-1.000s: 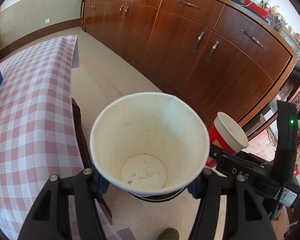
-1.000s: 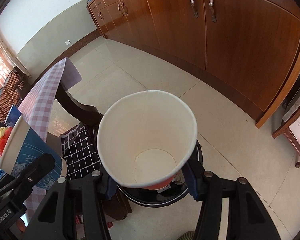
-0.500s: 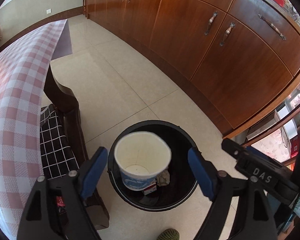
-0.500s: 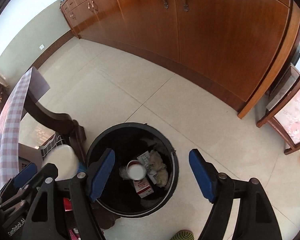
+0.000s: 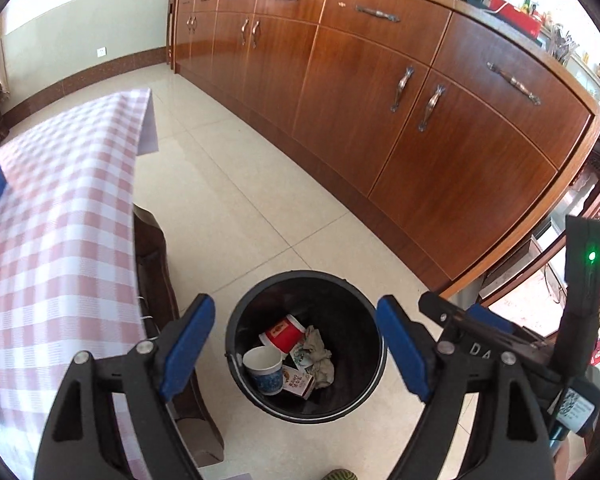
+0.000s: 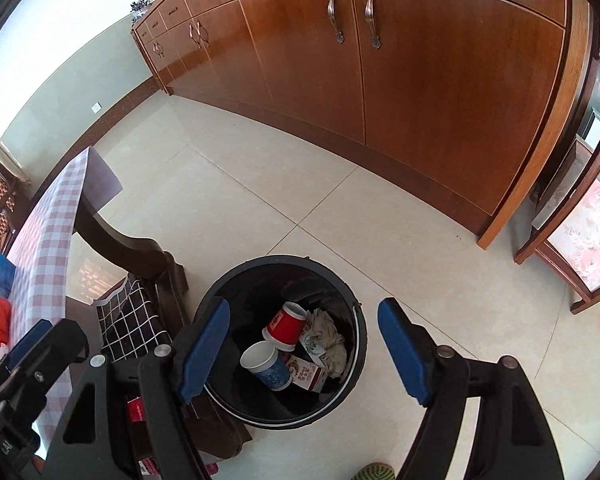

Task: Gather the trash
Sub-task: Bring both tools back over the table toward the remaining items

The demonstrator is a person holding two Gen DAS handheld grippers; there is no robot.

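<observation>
Both grippers hang over a black trash bin (image 5: 305,344) that stands on the pale tile floor (image 5: 236,216). The left gripper (image 5: 296,348) has its two blue pads wide apart, and nothing is between them. The right gripper (image 6: 304,350) is wide apart too, and it holds nothing. Down in the bin lie two paper cups. The blue cup (image 5: 265,370) has a white inside and leans with its mouth up. The red cup (image 5: 283,333) lies tipped just behind it, and the two seem to touch. Beside the cups sit a small carton (image 5: 298,385) and some crumpled paper (image 5: 320,354). In the right wrist view the same things show: the bin (image 6: 280,344), the blue cup (image 6: 269,366), the red cup (image 6: 286,326). A table with a pink checked cloth (image 5: 56,240) stands to the left of the bin, and a dark wooden chair (image 6: 140,256) with a black and white checked cushion (image 6: 134,322) is pushed in next to it. A long brown wooden cabinet (image 5: 380,92) runs along the far side of the floor.
</observation>
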